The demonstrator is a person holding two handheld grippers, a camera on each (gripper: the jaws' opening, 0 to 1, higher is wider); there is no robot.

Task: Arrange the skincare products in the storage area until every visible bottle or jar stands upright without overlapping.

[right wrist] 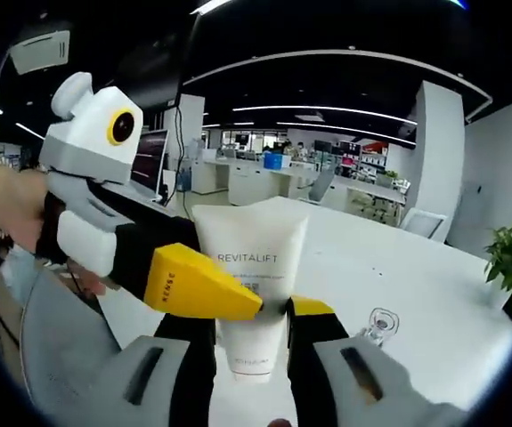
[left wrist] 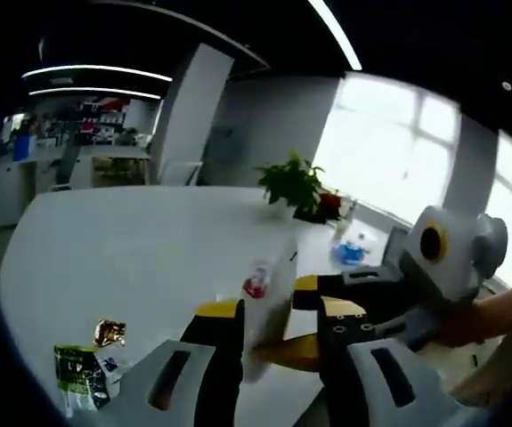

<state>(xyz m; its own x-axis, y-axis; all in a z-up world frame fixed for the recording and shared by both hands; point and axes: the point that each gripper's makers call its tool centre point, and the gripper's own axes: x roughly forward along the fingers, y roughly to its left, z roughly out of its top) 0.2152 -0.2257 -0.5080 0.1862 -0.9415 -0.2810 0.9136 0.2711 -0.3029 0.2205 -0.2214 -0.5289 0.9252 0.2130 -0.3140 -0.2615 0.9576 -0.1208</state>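
A white tube marked REVITALIFT [right wrist: 251,258] is held in the air over the white table [right wrist: 389,276], wide end up and cap end down. My right gripper [right wrist: 254,313] is shut on its narrow lower part. My left gripper [right wrist: 236,301] reaches in from the left, one yellow jaw lying across the tube's front. In the left gripper view the tube [left wrist: 269,302] shows edge-on between the jaws of my left gripper [left wrist: 278,313], which is shut on it. My right gripper [left wrist: 322,298] comes in from the right there, held by a hand.
On the table [left wrist: 131,249] lie a green and white packet [left wrist: 82,374] and a gold-wrapped item [left wrist: 109,332]. A small clear glass jar [right wrist: 378,325] stands to the right of the tube. A potted plant [left wrist: 296,182] and a blue item [left wrist: 349,253] sit at the far edge.
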